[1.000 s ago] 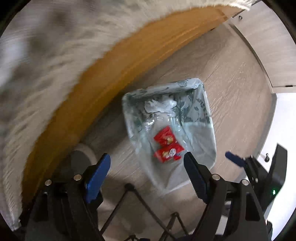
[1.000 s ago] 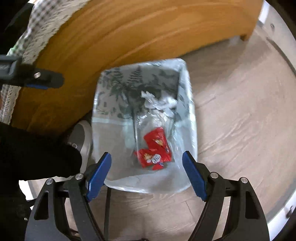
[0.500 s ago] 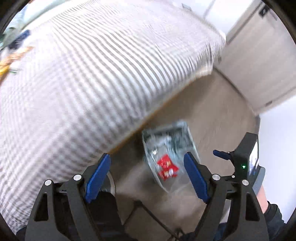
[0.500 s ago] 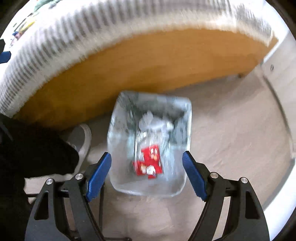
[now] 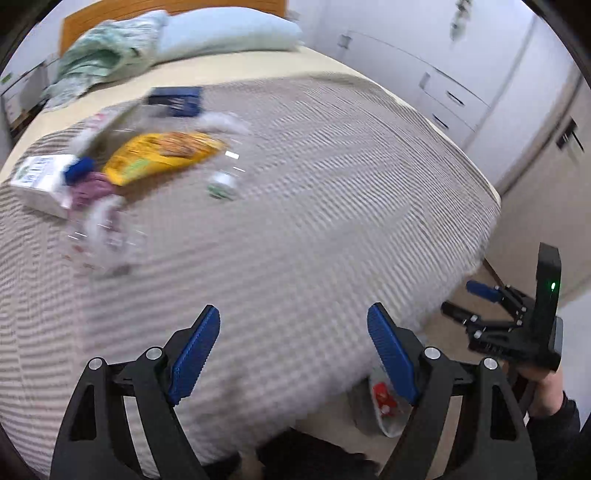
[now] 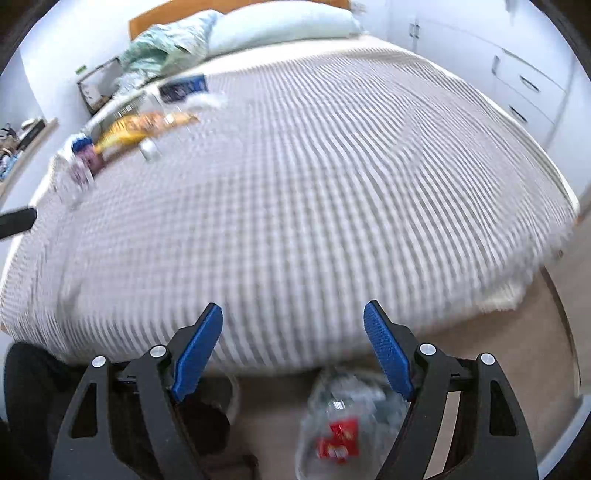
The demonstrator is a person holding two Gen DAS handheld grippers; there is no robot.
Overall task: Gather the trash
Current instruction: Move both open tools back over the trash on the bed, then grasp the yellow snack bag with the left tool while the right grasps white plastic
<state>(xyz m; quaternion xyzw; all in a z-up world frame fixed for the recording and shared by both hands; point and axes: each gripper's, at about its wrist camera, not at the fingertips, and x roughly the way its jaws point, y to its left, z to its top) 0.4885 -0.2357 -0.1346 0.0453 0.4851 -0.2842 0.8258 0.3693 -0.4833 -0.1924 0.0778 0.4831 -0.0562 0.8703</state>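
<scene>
Both grippers are open and empty, held above the foot of a bed with a striped cover (image 5: 314,206). My left gripper (image 5: 293,350) faces a cluster of trash on the bed's far left: a yellow snack bag (image 5: 162,155), a dark blue packet (image 5: 175,100), a white box (image 5: 40,181), a clear crumpled bottle (image 5: 103,236) and a small can (image 5: 221,184). The same trash shows in the right wrist view, with the snack bag (image 6: 136,127) far left. My right gripper (image 6: 293,347) is over the bed edge, and shows in the left wrist view (image 5: 480,299). The lined trash bin (image 6: 347,424) with red wrappers (image 6: 338,439) stands on the floor below.
Pillows (image 5: 229,33) and a green blanket (image 5: 99,62) lie at the headboard. White wardrobes and drawers (image 5: 461,99) line the right wall. A side shelf with clutter (image 6: 18,144) is at the far left. My dark-clothed legs (image 6: 33,406) stand beside the bin.
Both grippers have swung up from looking down into the bin to looking across the bed top. The bin has dropped to the bottom of both views. Both stayed open.
</scene>
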